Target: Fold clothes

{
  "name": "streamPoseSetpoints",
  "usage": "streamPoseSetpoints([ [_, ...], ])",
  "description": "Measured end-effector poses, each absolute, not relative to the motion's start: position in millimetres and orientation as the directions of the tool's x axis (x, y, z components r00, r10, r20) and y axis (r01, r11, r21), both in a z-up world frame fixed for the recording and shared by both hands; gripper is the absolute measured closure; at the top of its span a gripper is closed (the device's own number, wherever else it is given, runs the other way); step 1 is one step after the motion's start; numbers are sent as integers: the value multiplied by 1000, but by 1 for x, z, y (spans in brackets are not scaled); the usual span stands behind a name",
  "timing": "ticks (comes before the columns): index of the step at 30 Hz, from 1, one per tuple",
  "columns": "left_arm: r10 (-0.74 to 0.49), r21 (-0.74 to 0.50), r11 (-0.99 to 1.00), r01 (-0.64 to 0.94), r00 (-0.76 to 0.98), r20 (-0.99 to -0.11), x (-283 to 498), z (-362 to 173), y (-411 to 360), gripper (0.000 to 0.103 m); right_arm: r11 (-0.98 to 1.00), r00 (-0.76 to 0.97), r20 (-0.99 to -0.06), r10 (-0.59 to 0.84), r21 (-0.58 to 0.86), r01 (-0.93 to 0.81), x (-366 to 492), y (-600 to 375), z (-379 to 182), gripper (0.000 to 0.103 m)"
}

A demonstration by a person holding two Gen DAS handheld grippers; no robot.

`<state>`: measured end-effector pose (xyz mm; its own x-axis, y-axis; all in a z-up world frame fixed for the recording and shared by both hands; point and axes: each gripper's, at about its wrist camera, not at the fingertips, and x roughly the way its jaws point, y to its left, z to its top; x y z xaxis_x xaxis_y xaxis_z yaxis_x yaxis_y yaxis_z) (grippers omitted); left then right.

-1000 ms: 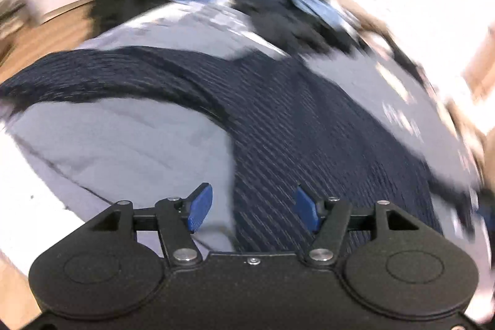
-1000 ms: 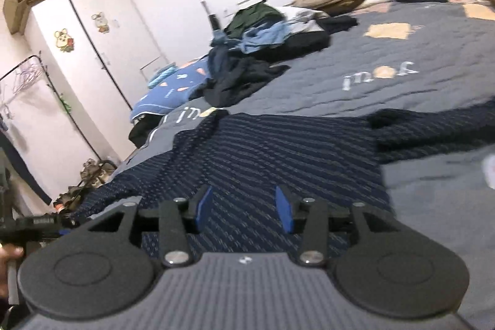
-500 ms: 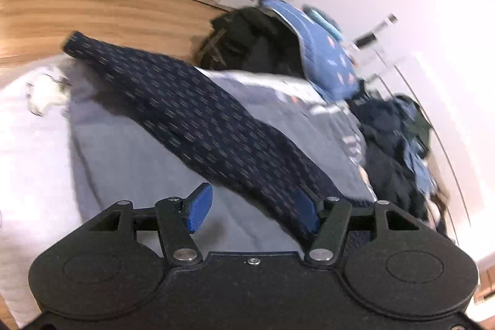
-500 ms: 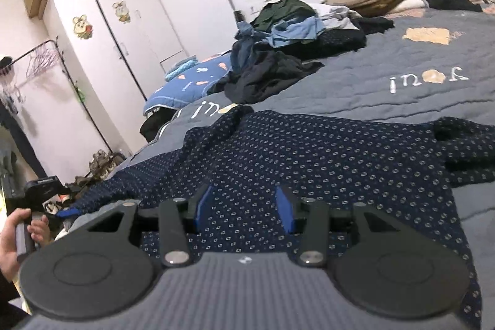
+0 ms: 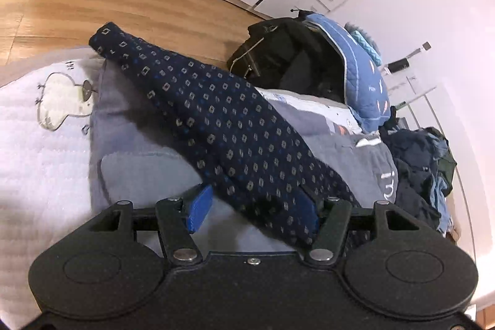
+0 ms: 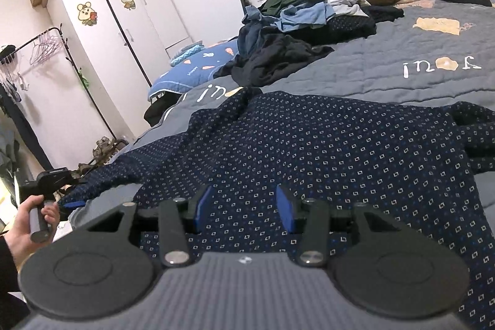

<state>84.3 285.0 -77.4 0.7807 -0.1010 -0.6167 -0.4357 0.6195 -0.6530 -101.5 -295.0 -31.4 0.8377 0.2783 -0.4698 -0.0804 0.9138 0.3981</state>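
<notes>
Shirt (image 6: 309, 150) spread flat on bed (image 6: 386, 76). Left hand-held gripper (image 5: 252, 207) apart over sleeve (image 5: 216, 126), not clamped. Right hand-held gripper (image 6: 244, 207) apart above hem. Step: sleeve fold. Next: pinch sleeve, carry inward.

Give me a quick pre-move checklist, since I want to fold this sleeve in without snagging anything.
1. Left gripper open around the sleeve: ok, fabric lies between the pads, unclamped.
2. Right gripper free: ok, open above the navy shirt, gripping nothing.
3. Shirt body flat on the grey quilt: ok, apart from a few wrinkles.
4. Other sleeve laid straight: not ok, bunched.
5. Clothes pile clear of the shirt: ok, lies farther back.
</notes>
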Motion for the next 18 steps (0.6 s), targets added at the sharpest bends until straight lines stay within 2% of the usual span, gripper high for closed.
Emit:
streamPoseSetpoints([
  [6, -69, -629, 626, -462, 770, -634, 98, -83, 282, 46, 915, 836, -477, 271, 398, -70, -99, -296, -34, 58],
  [8, -47, -620, 639, -455, 781, -622, 100, -79, 279, 63, 916, 833, -485, 268, 396, -64, -98, -296, -35, 58],
  [9, -41, -619, 647, -445, 790, -611, 101, -76, 278, 84, 917, 831, -488, 267, 394, -62, -98, -296, -36, 58],
  [10, -34, -617, 656, -436, 799, -601, 101, -72, 276, 90, 918, 830, -490, 265, 392, -61, -98, -296, -36, 58],
  [18, -44, -653, 672, -349, 862, -505, 95, -44, 263, 96, 911, 831, -485, 271, 408, -59, -98, -300, -36, 58],
])
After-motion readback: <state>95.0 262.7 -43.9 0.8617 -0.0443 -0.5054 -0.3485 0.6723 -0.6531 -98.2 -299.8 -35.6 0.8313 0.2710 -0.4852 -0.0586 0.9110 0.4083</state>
